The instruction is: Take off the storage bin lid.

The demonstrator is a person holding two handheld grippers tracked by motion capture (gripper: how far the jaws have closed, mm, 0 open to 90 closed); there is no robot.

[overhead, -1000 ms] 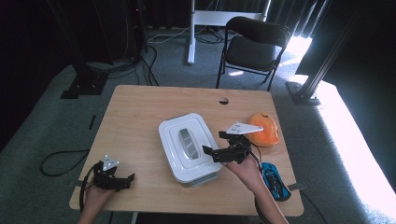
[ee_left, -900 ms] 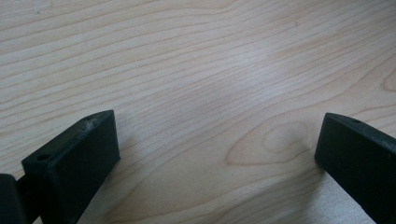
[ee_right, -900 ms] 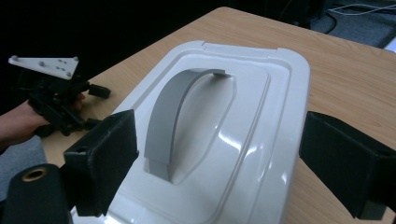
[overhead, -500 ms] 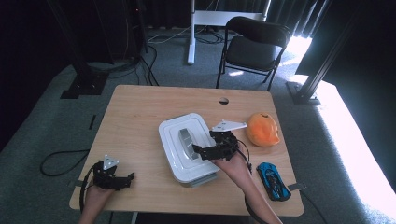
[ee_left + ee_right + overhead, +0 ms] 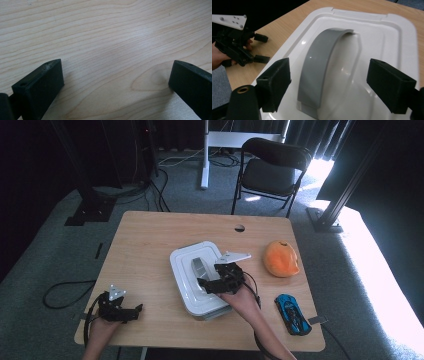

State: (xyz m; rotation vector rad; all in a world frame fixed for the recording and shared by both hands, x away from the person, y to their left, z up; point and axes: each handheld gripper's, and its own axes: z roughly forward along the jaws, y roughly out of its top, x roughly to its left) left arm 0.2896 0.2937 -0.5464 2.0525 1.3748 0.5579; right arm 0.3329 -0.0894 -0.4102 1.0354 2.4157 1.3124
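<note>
Right claw [image 5: 328, 82] open astride one grey handle [image 5: 322, 67]; one white lid [image 5: 387, 37].

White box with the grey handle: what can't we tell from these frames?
- Contents of the white box: hidden in the high view and right gripper view by its own lid.
- Near end of the grey handle: cut off by the bottom edge in the right gripper view.
- Right gripper: jaws open either side of the handle, apart from it.
- Lid latches: too small in the high view.
</note>
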